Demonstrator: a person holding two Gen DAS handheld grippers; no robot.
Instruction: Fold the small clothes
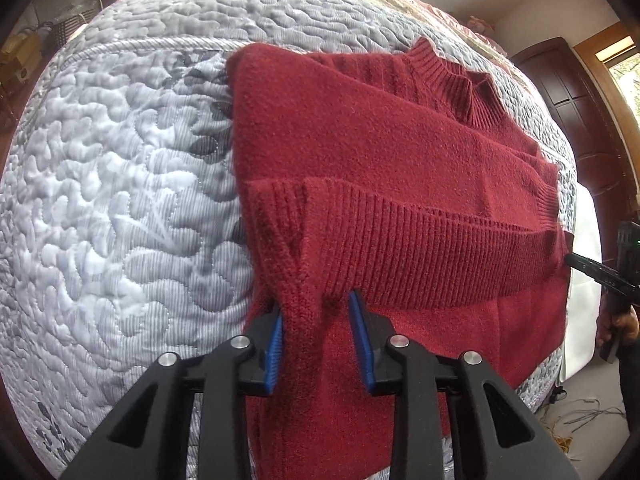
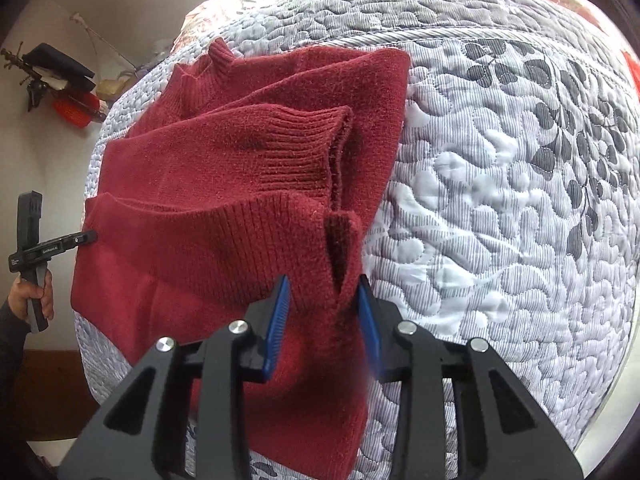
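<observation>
A dark red knit sweater [image 1: 380, 140] lies on a quilted grey bedspread [image 1: 120, 184], its ribbed hem [image 1: 420, 248] folded up over the body. A pinched corner of the hem stands between my left gripper's [image 1: 316, 300] blue pads [image 1: 276, 344]; the jaws stand apart, and there is a gap on the right side. The right gripper's tip [image 1: 572, 259] shows at the hem's far end. In the right wrist view the other hem corner [image 2: 340, 256] sits between my right gripper's [image 2: 324, 284] parted pads [image 2: 280, 320]. The left gripper [image 2: 86, 237] and the hand [image 2: 34, 292] holding it appear at the left.
The bedspread [image 2: 500, 200] stretches wide around the sweater [image 2: 240, 152]. A dark wooden door [image 1: 580, 104] stands beyond the bed's right edge, with cables [image 1: 588, 416] on the floor. A rack with dark and red items [image 2: 64, 84] hangs on the wall.
</observation>
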